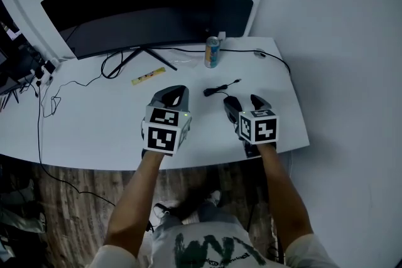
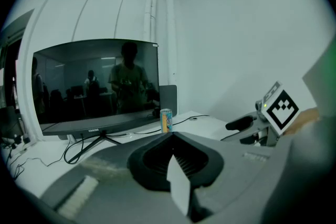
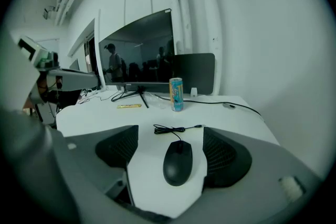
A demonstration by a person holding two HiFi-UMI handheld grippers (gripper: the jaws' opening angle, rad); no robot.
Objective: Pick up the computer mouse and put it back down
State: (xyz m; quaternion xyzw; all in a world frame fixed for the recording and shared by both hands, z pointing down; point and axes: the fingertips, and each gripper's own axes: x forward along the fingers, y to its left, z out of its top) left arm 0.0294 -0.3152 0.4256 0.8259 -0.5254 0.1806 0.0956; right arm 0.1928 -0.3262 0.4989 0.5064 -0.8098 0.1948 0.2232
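- Computer mouse [image 3: 177,162], black and corded, lies flat on the white counter [image 1: 94,122] near its front right edge, and nothing has lifted it yet.
- Its cable [image 3: 176,128] sits in a small loose bundle just beyond its nose, with the plug end free on the counter.
- Right tool [image 1: 242,100] is spread wide with one jaw on each side of the mouse. White counter shows on both sides, so neither pad touches it.
- Left tool [image 2: 172,139] has its jaws pressed together with nothing between them. It hovers over the counter to the left of the right tool and takes no part in the grasp.
- Judged from this, the step in hand is the end of the approach. The right tool is lined up around the mouse, but the grip has not been made.
- The next move calls for the jaws to come in evenly on the two long flanks, low enough to catch the curved shell below its widest part. A short straight lift follows, then the mouse goes back down.
- The shell is smooth and rounded, so a high or off-centre pinch could squeeze it out forward.
- The cable looks slack and should trail freely.
- A drink can [image 1: 212,51] and a monitor [image 1: 138,3] stand well apart at the back.
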